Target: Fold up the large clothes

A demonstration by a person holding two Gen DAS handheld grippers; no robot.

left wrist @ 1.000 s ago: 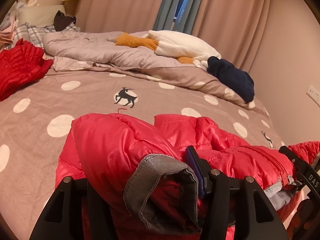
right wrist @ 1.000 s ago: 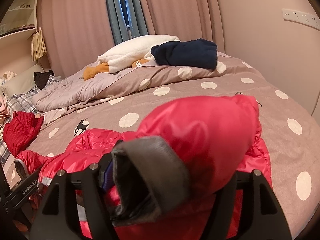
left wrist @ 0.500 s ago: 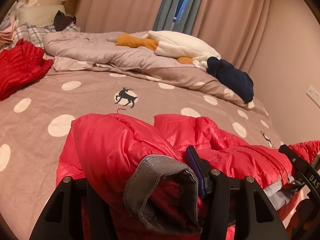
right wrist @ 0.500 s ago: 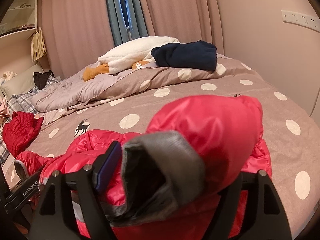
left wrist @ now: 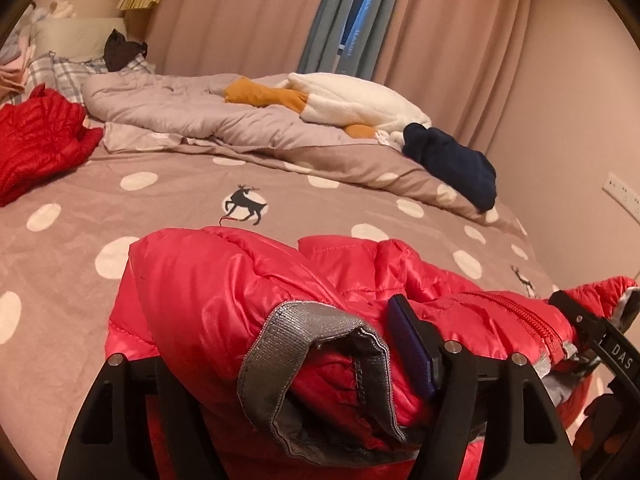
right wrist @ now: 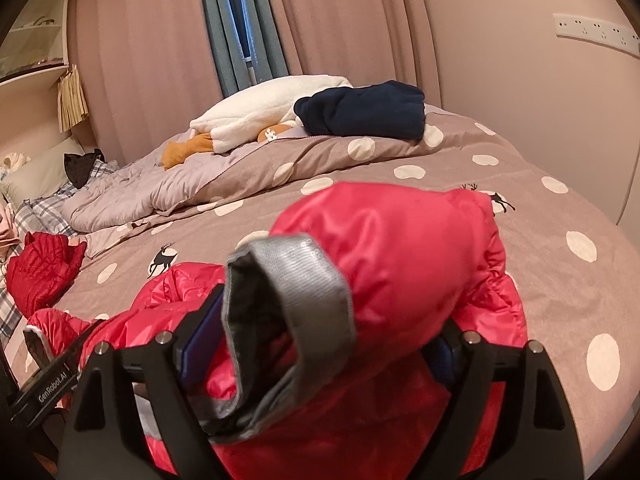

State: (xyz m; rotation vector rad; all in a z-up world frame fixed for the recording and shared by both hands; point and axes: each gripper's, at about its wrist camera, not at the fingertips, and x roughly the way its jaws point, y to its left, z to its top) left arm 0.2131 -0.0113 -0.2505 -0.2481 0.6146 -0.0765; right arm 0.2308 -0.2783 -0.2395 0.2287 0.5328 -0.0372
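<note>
While the red puffer jacket (left wrist: pixel 224 304) lies at the near edge of the polka-dot bed (left wrist: pixel 168 208), left gripper (left wrist: pixel 288 364) and right gripper (right wrist: pixel 320 344), jaws just opening, each loosely straddle a grey-cuffed sleeve (right wrist: pixel 304 276) without pinching.

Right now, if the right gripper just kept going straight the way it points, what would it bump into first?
The red puffy jacket's sleeve. Its grey cuff already lies between the right gripper's fingers, whose jaws have just been opening. Past the sleeve comes the spotted bedspread, though depth is hard to judge here.
</note>
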